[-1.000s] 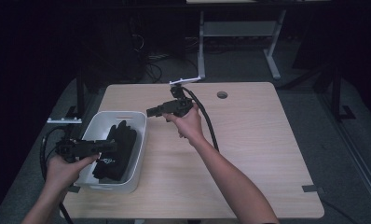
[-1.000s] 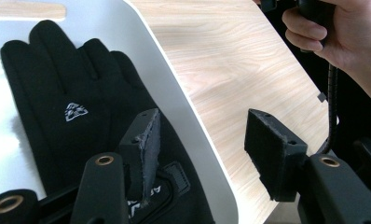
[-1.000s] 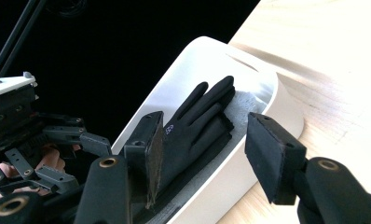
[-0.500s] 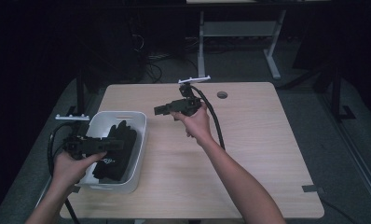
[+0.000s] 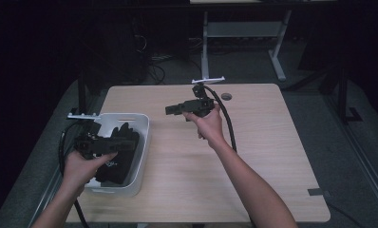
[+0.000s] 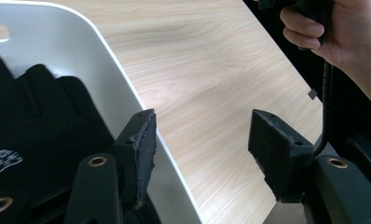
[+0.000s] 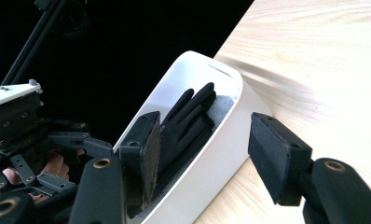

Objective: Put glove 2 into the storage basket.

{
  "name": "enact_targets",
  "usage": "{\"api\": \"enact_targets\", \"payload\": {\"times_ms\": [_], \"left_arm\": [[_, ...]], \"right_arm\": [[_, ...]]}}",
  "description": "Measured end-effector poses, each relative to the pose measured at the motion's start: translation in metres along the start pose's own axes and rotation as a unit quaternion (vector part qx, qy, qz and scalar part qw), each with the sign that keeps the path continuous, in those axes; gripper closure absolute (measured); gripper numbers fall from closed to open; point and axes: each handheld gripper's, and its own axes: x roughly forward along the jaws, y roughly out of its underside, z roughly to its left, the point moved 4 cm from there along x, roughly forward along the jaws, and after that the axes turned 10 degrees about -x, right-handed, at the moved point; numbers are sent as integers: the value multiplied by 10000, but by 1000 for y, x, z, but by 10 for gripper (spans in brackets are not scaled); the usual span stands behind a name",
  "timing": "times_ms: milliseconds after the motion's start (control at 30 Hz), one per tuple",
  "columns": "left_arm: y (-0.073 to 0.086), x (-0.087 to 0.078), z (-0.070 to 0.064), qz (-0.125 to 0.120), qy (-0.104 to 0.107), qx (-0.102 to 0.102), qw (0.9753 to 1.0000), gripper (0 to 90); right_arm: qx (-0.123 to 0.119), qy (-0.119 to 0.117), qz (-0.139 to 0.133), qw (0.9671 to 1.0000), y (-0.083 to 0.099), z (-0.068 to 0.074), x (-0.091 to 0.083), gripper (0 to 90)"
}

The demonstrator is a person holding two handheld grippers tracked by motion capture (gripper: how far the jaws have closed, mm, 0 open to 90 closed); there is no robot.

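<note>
1. The black gloves [image 5: 118,154] lie in the white bin [image 5: 144,142] at the table's [image 5: 272,156] left side.
2. They look soft, light and floppy — I think they will bend.
3. My left gripper [image 6: 200,149] is wide open above the bin's rim; my right gripper [image 7: 202,149] is wide open too, holding nothing.
4. I would pinch a cuff or a thick fold — not one thin finger.

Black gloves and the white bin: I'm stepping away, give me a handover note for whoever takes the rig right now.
Left gripper: open, empty, over the white bin, jaws straddling its right wall.
Right gripper: open, empty, held above the table behind the bin, pointing toward it.
Black gloves: lying piled in the bin; neither gripper holds one.
Done: nothing lies out on the tabletop.
Left: probably grasp a glove and lift it out, if unloading is the aim.
</note>
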Motion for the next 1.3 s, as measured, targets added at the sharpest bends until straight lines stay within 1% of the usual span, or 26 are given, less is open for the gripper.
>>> {"api": "enact_targets", "payload": {"times_ms": [67, 167, 400, 600, 733, 933, 967, 1033, 1167, 1300], "left_arm": [[-1, 3, -3, 3, 55, -19, 10000, 416], [-2, 7, -7, 75, 73, 68, 9999, 415], [-6, 16, -16, 127, 124, 143, 9997, 407], [-8, 24, -23, 160, 224, 125, 9995, 403], [-9, 29, -29, 209, 282, 177, 9992, 403], [-10, 35, -37, 233, 386, 191, 9988, 394], [-10, 36, -38, 250, 377, 223, 9987, 387], [-10, 38, -40, 253, 438, 207, 9985, 380], [-10, 43, -45, 277, 490, 210, 9982, 370], [-11, 49, -49, 319, 543, 266, 9977, 367]], "right_arm": [[-15, 17, -23, 10000, 1, -2, -4, 437], [4, 14, -57, 10000, 4, -5, -10, 437], [41, 24, -138, 9999, 8, -12, -24, 430], [42, 44, -199, 9998, 11, -15, -38, 426], [49, 75, -214, 9997, 13, -17, -45, 425], [91, 78, -303, 9995, 18, -22, -55, 424], [100, 85, -302, 9995, 19, -22, -57, 422], [132, 88, -322, 9994, 21, -24, -60, 418], [173, 112, -386, 9990, 24, -26, -68, 415], [201, 139, -420, 9988, 28, -29, -75, 413]]}}
